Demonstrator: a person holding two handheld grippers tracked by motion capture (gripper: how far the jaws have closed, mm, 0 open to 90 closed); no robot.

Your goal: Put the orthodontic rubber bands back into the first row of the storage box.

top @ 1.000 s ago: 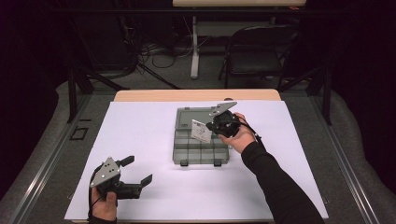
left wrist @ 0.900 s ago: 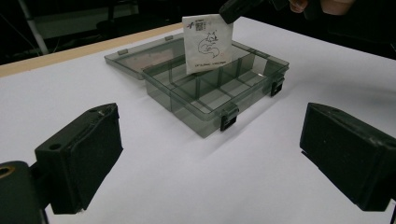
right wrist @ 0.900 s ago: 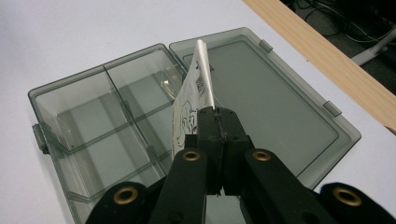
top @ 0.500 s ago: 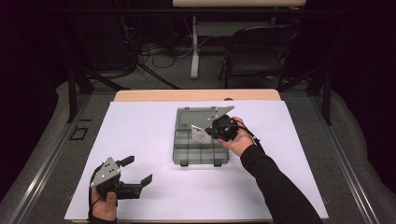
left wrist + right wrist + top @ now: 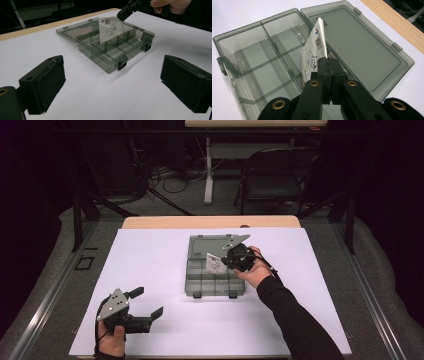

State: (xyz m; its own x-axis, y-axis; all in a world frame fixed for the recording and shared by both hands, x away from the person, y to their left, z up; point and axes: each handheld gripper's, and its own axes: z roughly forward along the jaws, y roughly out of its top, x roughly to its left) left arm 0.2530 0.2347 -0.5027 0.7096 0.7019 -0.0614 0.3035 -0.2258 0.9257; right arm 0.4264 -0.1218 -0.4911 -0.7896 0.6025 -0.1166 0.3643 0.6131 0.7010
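A smoky grey plastic organizer box (image 5: 212, 282) (image 5: 130, 47) (image 5: 249, 72) lies open mid-table, its lid (image 5: 212, 244) (image 5: 359, 50) folded flat behind it. My right gripper (image 5: 231, 261) (image 5: 328, 65) is shut on a small white packet (image 5: 215, 264) (image 5: 110, 31) (image 5: 312, 55) printed with a black drawing and a code. The packet hangs edge-down over the box's divided compartments. My left gripper (image 5: 145, 302) (image 5: 112, 82) rests open near the table's front left corner, nothing between its pads, pointed toward the box.
White paper (image 5: 150, 265) covers the tabletop, with a wooden edge (image 5: 210, 222) at the far side. A black folding chair (image 5: 277, 180) and cables stand on the floor beyond. The box's two front latches (image 5: 122, 63) face the left gripper.
The right gripper has shifted slightly toward the box's middle, carrying the packet lower over the compartments. The left gripper has stayed put.
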